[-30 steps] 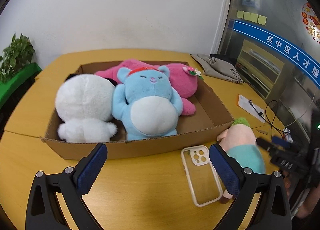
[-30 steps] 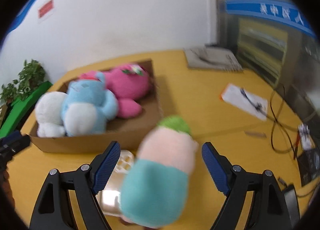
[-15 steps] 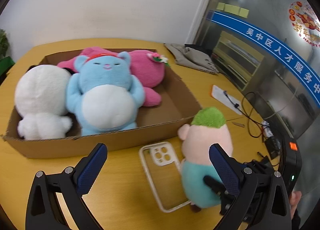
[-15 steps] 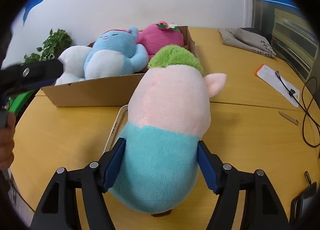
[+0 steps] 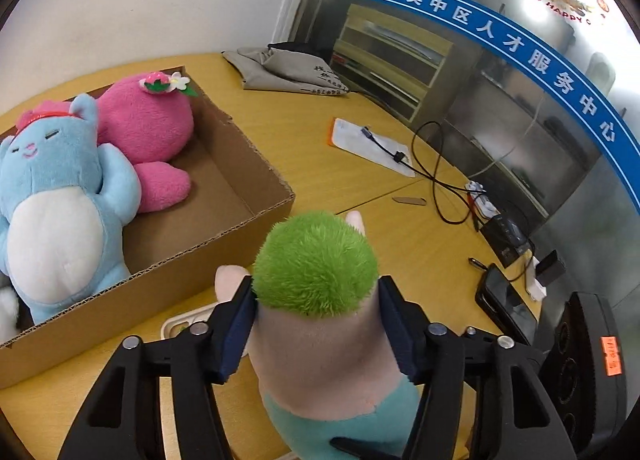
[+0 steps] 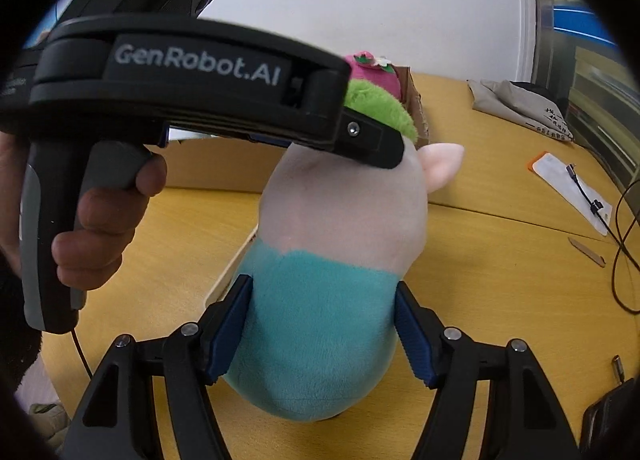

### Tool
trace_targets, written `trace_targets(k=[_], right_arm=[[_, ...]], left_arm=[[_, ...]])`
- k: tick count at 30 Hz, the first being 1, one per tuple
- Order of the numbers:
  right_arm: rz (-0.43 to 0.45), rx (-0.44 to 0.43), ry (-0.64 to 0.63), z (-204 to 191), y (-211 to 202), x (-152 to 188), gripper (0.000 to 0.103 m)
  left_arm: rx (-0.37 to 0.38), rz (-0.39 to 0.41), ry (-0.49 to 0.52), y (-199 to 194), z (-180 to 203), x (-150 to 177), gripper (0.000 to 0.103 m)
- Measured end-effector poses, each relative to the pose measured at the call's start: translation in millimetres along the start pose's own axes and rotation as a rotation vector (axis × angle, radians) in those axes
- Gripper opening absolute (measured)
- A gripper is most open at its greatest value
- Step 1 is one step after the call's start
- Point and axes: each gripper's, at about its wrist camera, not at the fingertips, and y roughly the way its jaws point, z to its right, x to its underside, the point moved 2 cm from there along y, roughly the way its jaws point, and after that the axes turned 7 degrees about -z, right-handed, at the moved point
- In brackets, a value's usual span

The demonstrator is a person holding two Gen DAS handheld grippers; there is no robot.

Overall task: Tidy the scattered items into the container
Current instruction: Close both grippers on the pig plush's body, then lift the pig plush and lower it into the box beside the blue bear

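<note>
A plush toy (image 5: pixel 316 256) with green hair, a pink head and a teal body (image 6: pixel 320 320) stands on the yellow table by the cardboard box (image 5: pixel 256 164). My left gripper (image 5: pixel 316 288) is closing, and its blue pads press on both sides of the toy's head. My right gripper (image 6: pixel 323 284) is also closing, with its pads squeezing the teal body. Inside the box lie a blue bear (image 5: pixel 60 200), a pink plush (image 5: pixel 144 120) and part of a white plush (image 5: pixel 6 312). A clear phone case (image 5: pixel 184 320) lies on the table, partly hidden behind the toy.
A hand (image 6: pixel 108 228) grips the left gripper's handle. On the table to the right are a grey cloth bag (image 5: pixel 288 68), a paper with a cable (image 5: pixel 368 144), black wires (image 5: pixel 440 180), a phone (image 5: pixel 504 308) and a black device (image 5: pixel 580 360).
My left gripper swung right from the box to the toy and narrowed onto its head. My right gripper closed on the toy's body, which came upright.
</note>
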Motion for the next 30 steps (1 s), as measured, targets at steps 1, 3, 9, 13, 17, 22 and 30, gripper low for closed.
trace_targets(k=[1,3,9,13,17,22,30], right_arm=[[0.008,-0.007,-0.006,-1.7,-1.7,0.0,0.064],[0.026,-0.030,-0.013,-3.8,-7.4,-3.0,0.061],[0.141,-0.087,-0.018,-5.9,-34.0,-49.0,0.059],[0.226,-0.073,-0.078,-5.7,-39.7,-107.9,0.059],[0.265,-0.075,-0.102,6.7,-12.5,-166.7,0.060],[0.102,-0.054,-0.084,30.7,62.7,-182.7,0.060],[0.017,-0.100,-0.028,45.4,67.4,-159.7,0.059]], left_arm=[[0.003,0.000,-0.001,-5.3,0.8,-1.0,0.058],[0.010,0.015,-0.005,-18.6,1.9,-4.4,0.057],[-0.060,0.146,0.067,-77.5,4.2,-50.4,0.057],[-0.105,0.222,0.096,-104.1,-19.4,-104.0,0.058],[-0.114,0.221,0.058,-87.3,-68.8,-151.4,0.059],[-0.053,0.044,-0.037,-5.7,-127.7,-156.2,0.059],[-0.069,-0.024,-0.058,56.4,-141.8,-135.6,0.060]])
